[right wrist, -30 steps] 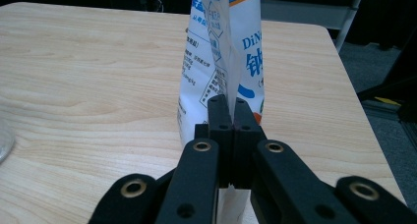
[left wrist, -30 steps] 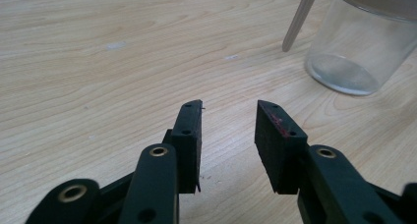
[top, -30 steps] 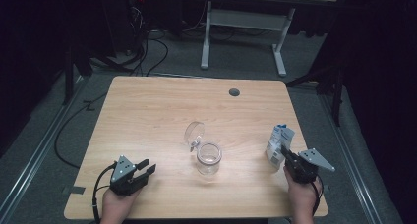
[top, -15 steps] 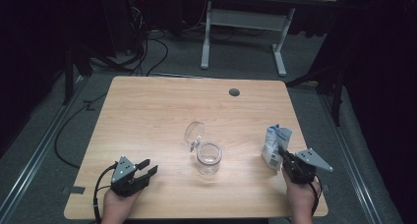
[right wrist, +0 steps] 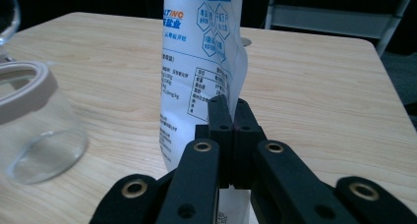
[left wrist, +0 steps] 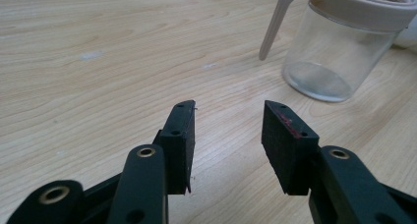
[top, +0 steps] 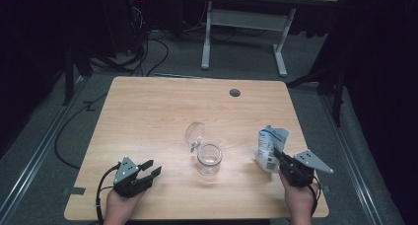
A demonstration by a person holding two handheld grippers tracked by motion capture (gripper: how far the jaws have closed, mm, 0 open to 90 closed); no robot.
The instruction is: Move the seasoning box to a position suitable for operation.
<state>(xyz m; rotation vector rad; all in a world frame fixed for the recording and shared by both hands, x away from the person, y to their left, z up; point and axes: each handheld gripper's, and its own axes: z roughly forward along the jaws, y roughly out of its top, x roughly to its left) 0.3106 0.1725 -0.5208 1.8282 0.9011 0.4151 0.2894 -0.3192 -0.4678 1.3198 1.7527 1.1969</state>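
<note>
Blond wood table (top: 162, 111), and near its middle stands a clear glass jar (top: 209, 159) with its hinged lid (top: 194, 133) flipped up toward 11 o'clock. Over at 3 o'clock from the jar, the right gripper (top: 277, 155) has its jaws pinched tight on the edge of a white-and-blue printed pouch (top: 270, 145), which stands upright and looks to be resting on the table, though its base is hard to make out. Down at 8 o'clock from the jar, the left gripper (top: 150, 168) sits low over the wood with its jaws spread apart, nothing between them, pointing toward the jar.
</note>
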